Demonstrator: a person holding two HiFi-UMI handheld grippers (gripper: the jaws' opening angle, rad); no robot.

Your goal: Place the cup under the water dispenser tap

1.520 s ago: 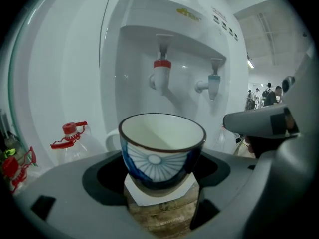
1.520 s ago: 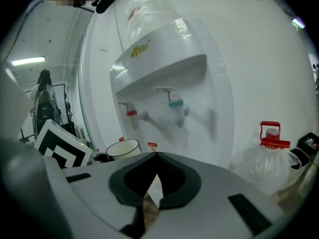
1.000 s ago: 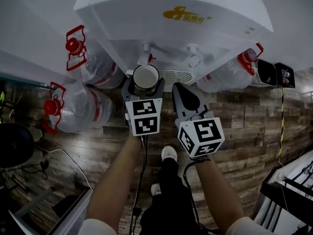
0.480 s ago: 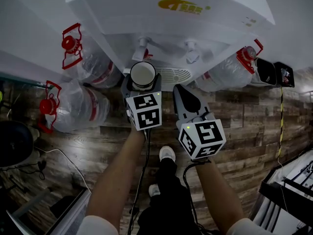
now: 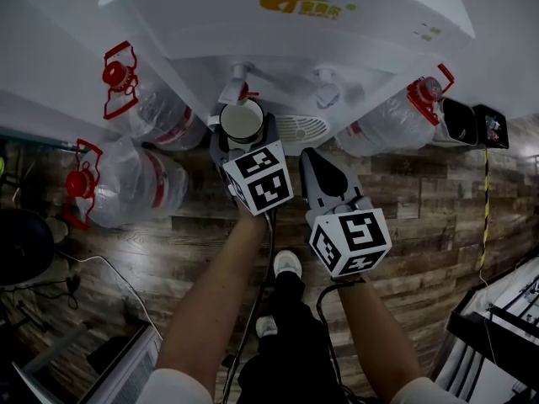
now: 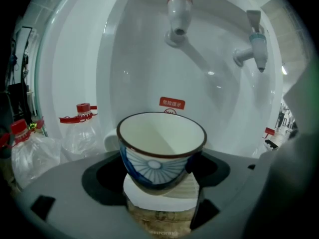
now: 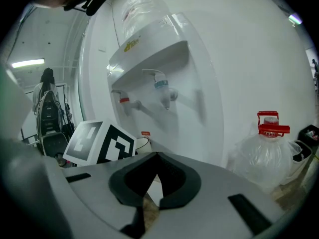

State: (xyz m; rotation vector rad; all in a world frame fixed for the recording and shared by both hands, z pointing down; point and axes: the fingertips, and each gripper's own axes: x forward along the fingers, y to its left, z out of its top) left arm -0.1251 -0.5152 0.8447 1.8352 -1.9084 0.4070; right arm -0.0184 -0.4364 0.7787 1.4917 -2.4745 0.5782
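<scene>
While the cup (image 6: 162,151) is sitting upright and empty between the jaws of the left gripper (image 5: 242,135), which are closing on its blue-patterned sides, it is hanging in the recess of the water dispenser (image 5: 286,23), low and in front of the red tap (image 6: 178,14). In the left gripper view the spout is showing above the cup and a little to the right of its middle. So the main risk is setting it down off line, where water would be hitting the rim or missing it.

The ribbed drip tray (image 5: 301,130) is lying just beside and partly under the cup, but whether the base is touching it I cannot tell. Letting go before contact would be dropping a ceramic cup, and it could tip or chip. The jaws are gripping low on a rounded wall, so a slack squeeze could be letting it slide or tilt.

The blue tap (image 6: 255,41) is standing to the right, well apart from the cup. The right gripper (image 5: 320,165) is waiting beside the left one with its jaws together on nothing, and it could be nudging the left one if it drifts closer.
</scene>
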